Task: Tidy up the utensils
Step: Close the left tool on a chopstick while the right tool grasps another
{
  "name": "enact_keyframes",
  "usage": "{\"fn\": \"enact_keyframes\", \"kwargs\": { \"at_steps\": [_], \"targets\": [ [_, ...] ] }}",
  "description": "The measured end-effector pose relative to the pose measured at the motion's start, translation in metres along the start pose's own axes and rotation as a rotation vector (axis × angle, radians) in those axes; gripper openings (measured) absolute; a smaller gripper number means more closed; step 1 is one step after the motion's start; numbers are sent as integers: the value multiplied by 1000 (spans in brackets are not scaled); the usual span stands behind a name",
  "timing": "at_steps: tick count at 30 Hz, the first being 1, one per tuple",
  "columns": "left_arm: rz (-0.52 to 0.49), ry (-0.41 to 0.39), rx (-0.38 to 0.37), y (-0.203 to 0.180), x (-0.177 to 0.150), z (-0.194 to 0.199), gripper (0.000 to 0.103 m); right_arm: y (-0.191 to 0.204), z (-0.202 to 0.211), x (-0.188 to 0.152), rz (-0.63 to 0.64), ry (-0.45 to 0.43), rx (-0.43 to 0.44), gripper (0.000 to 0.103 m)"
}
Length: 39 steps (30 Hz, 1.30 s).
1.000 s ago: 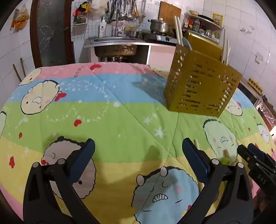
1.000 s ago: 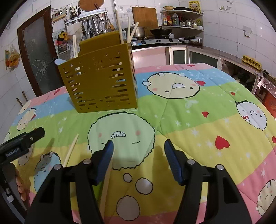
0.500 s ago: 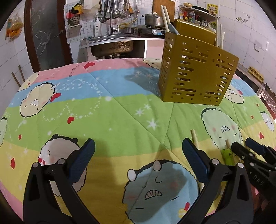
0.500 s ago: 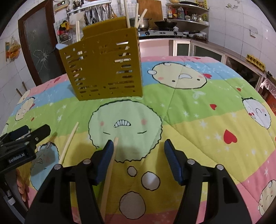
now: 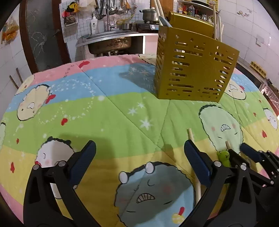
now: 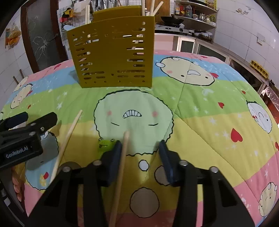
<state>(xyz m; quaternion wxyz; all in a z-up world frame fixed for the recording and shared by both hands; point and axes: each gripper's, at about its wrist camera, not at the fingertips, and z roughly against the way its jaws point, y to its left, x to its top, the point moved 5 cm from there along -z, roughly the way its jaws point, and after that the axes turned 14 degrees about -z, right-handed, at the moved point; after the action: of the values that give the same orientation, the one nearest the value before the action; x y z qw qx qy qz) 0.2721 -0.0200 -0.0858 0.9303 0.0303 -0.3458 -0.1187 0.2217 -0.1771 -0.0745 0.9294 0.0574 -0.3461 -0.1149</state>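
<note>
A yellow slotted utensil holder [image 6: 113, 55] [image 5: 193, 69] stands on the cartoon quilt with several chopsticks in it. Two wooden chopsticks lie loose in front of it. One chopstick [image 6: 122, 160] [image 5: 227, 145] runs between the jaws of my right gripper [image 6: 139, 145] [image 5: 238, 149], close against the left pad. Those jaws are closing and the right pad stands clear of the stick. A small green frog piece [image 6: 104, 144] [image 5: 224, 156] sits beside that left pad. The other chopstick [image 6: 68, 139] [image 5: 191, 136] lies by the right finger of my left gripper [image 5: 139, 146] [image 6: 38, 116], which is wide open with nothing in it.
The quilt [image 5: 122, 113] covers the whole table. Behind it are a metal sink [image 5: 109, 41], a stove with a pot [image 5: 149, 14], shelves with bottles [image 6: 193, 12] and a dark door [image 6: 41, 38]. A person's fingers [image 6: 16, 188] show at the left edge.
My right gripper has slid forward along the chopstick and its jaws have narrowed around it. The left gripper has drifted slightly toward the holder, still wide open.
</note>
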Motion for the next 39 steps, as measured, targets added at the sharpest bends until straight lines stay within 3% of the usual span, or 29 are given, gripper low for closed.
{"fn": "enact_keyframes", "kwargs": {
  "at_steps": [3, 5, 13, 18, 20, 27, 28, 35, 39],
  "targets": [
    [13, 16, -23, -5, -2, -1, 98, 3, 1, -1, 10, 4, 18, 18],
    [11, 20, -34, -8, -3, -1, 97, 3, 2, 0, 8, 4, 31, 13],
    [-10, 30, -53, -22, -1, -2, 95, -2, 4, 5, -1, 3, 51, 6],
    [-36, 46, -75, -32, -1, -5, 84, -15, 2, 10, -39, 15, 64, 5],
    [-47, 61, -90, -37, -1, -8, 71, -17, 1, 11, -53, 22, 79, 5],
    [-90, 81, -79, -47, 4, -16, 50, -14, -3, 9, -53, 28, 76, 6],
    [-95, 80, -90, -48, 5, -17, 41, -15, -3, 10, -64, 32, 82, 6],
    [-106, 85, -98, -47, 3, -15, 29, -14, -5, 7, -90, 47, 78, 8],
    [-109, 88, -105, -45, 2, -15, 28, -11, -6, 6, -74, 45, 54, 8]
  ]
}}
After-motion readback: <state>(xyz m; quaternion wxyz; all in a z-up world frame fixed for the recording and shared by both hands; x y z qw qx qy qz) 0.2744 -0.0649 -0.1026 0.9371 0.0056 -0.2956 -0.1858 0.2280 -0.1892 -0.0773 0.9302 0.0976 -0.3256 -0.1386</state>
